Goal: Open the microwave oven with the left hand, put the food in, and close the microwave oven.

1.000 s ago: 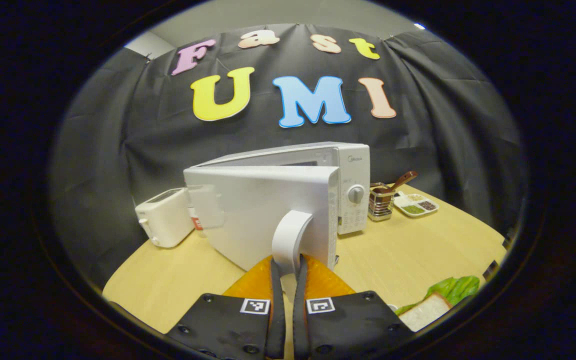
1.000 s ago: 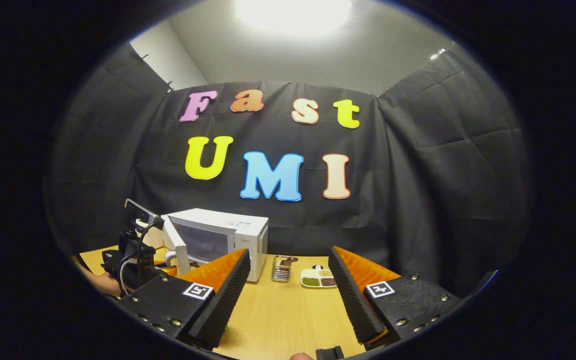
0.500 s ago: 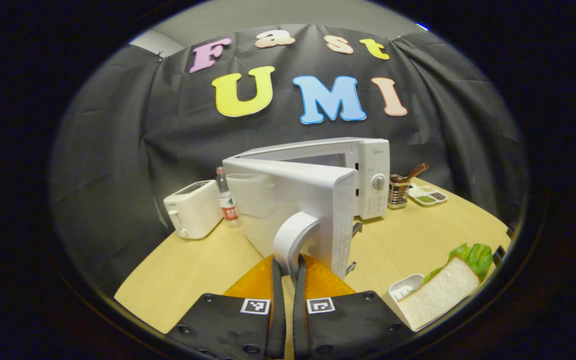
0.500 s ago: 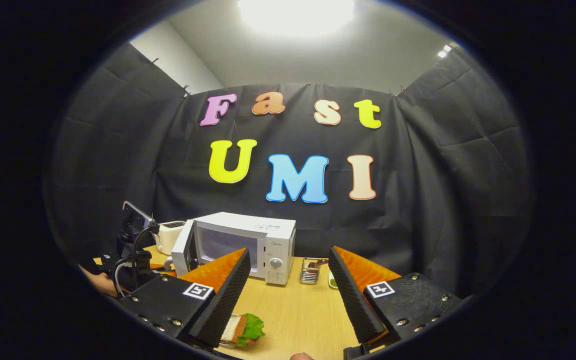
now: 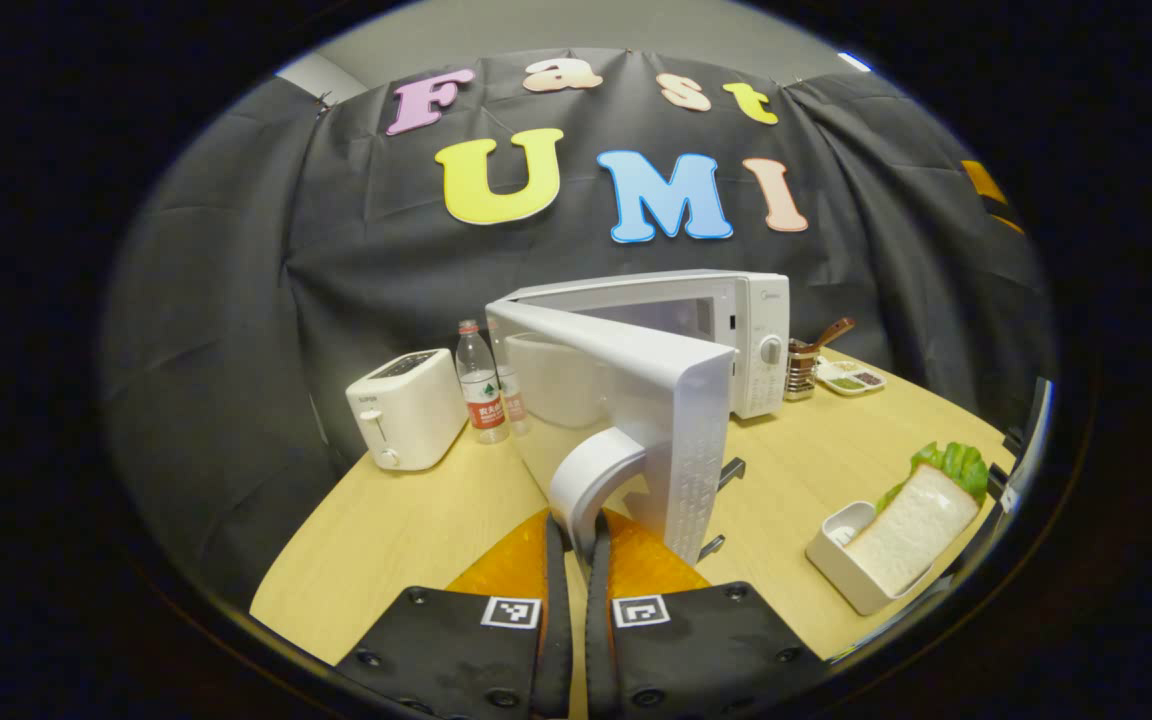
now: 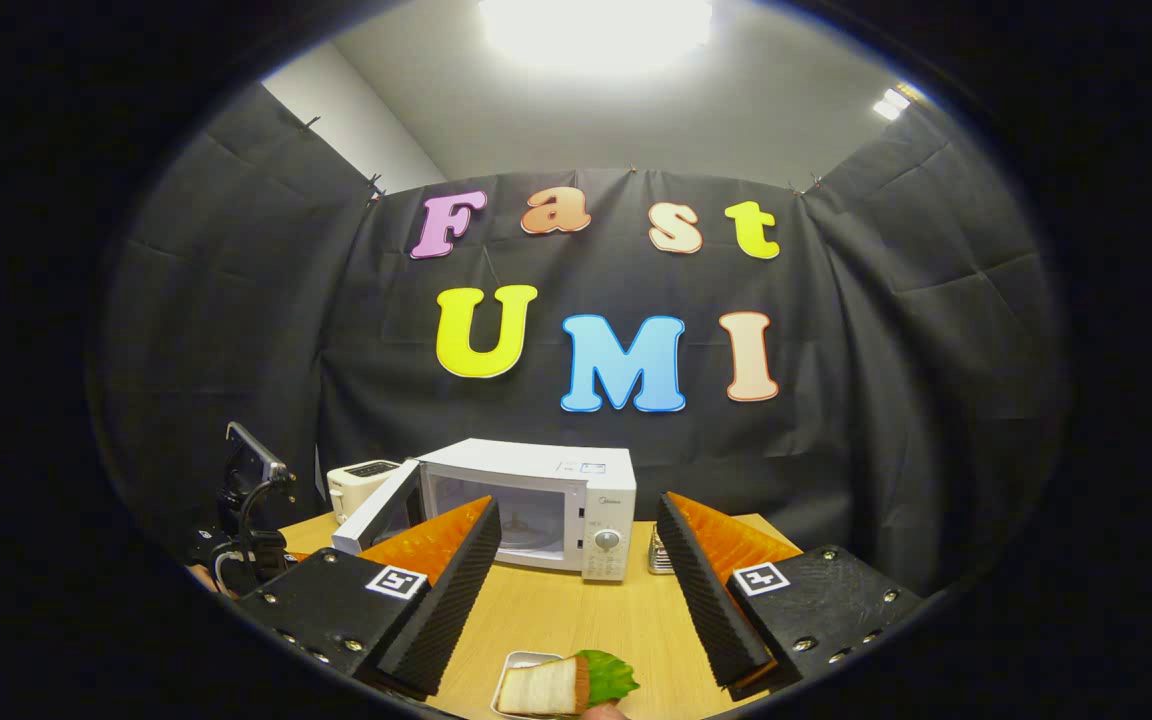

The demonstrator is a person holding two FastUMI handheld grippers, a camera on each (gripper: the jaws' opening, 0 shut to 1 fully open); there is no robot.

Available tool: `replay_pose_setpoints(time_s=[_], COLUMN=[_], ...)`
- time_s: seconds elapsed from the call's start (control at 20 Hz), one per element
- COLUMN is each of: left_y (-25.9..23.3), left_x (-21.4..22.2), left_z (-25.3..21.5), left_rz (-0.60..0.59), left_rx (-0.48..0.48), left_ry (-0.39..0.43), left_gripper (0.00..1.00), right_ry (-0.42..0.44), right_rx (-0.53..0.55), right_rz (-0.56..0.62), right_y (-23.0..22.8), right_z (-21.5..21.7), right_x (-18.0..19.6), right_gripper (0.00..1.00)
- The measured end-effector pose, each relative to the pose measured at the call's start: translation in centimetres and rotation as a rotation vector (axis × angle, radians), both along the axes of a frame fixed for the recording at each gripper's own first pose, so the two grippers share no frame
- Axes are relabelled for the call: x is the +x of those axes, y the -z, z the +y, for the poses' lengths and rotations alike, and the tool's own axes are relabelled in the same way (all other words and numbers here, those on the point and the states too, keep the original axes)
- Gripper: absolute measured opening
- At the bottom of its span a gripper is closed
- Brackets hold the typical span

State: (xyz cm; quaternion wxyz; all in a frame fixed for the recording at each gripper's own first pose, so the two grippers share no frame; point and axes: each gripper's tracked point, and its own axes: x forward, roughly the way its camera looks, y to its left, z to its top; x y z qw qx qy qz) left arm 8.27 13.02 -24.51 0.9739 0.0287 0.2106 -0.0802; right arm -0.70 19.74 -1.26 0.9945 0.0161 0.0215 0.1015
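The white microwave [image 5: 751,330] stands at the back of the table with its door [image 5: 626,390] swung wide open. My left gripper [image 5: 576,525] is shut on the door's curved white handle [image 5: 591,470]. A sandwich [image 5: 911,520] of bread and lettuce leans in a small white tray [image 5: 836,555] at the right. In the right gripper view the microwave [image 6: 556,500] sits ahead with its door [image 6: 376,510] open to the left. My right gripper [image 6: 576,590] is open and holds nothing, and hangs above the sandwich [image 6: 566,685]. The left gripper's camera mount [image 6: 248,470] shows beside the door.
A white toaster [image 5: 406,405] and a water bottle [image 5: 481,385] stand left of the microwave. A utensil holder [image 5: 801,365] and a condiment dish [image 5: 851,378] sit to its right. Bare wooden table [image 5: 406,530] lies left of the door.
The door has swung further open with my left gripper on its handle. The right gripper's view has turned toward the microwave, and the sandwich tray now shows between its fingers.
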Motion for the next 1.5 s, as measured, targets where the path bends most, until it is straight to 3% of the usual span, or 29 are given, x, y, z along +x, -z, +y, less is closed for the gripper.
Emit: replay_pose_setpoints(time_s=[0.6, 0.8, 0.85, 1.05, 1.1, 1.35, 1.5], left_y=[1.1, 1.5, 1.6, 1.3, 0.7, -2.4, -6.1], left_x=[-0.2, -0.4, -0.3, -2.2, -2.9, -7.2, -8.9], left_z=[6.9, 8.8, 9.4, 10.8, 10.9, 10.6, 10.0], left_rz=[-0.028, -0.014, -0.017, -0.01, -0.018, -0.049, -0.107], left_rx=[-0.046, -0.087, -0.089, -0.059, -0.044, -0.012, -0.008], left_ry=[0.043, 0.01, -0.007, -0.099, -0.109, -0.206, -0.272], left_gripper=[0.13, 0.19, 0.26, 0.76, 0.84, 0.96, 0.96], right_ry=[-0.022, -0.05, -0.057, -0.106, -0.114, -0.158, -0.172], right_rx=[-0.006, -0.011, -0.007, -0.001, 0.002, 0.027, 0.053], right_rz=[0.001, 0.007, 0.006, 0.014, 0.018, 0.063, 0.106], right_y=[-0.3, -0.6, -0.8, -0.8, -0.9, 0.0, 1.3], right_z=[9.1, 10.6, 10.6, 10.4, 9.9, 7.2, 5.3], right_x=[0.3, 0.4, 0.4, 1.0, 1.3, 2.8, 4.0], right_gripper=[0.95, 0.96, 0.95, 0.96, 0.95, 0.95, 0.96])
